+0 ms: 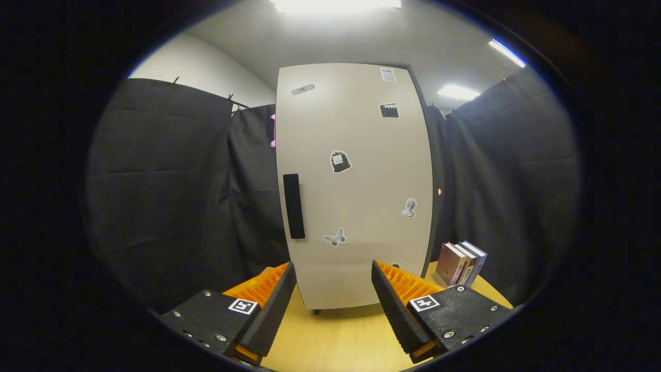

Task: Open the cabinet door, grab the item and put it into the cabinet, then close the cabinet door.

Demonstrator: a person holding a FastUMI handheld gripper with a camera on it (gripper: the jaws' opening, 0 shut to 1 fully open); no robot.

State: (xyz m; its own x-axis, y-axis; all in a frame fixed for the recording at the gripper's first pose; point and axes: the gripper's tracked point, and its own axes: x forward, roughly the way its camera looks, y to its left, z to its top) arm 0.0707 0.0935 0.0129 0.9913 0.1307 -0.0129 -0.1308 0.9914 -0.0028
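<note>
Nothing is being held by the spread tongs [334, 289]; the cabinet door [356, 181] (shut) and books [460, 263] are still being awaited.

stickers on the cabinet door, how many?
7 showing on the door: two at top right, one top left, one centre, one by the right edge, a butterfly low down, one partly hidden behind the right finger. The gripper is open, jaws empty.
</note>
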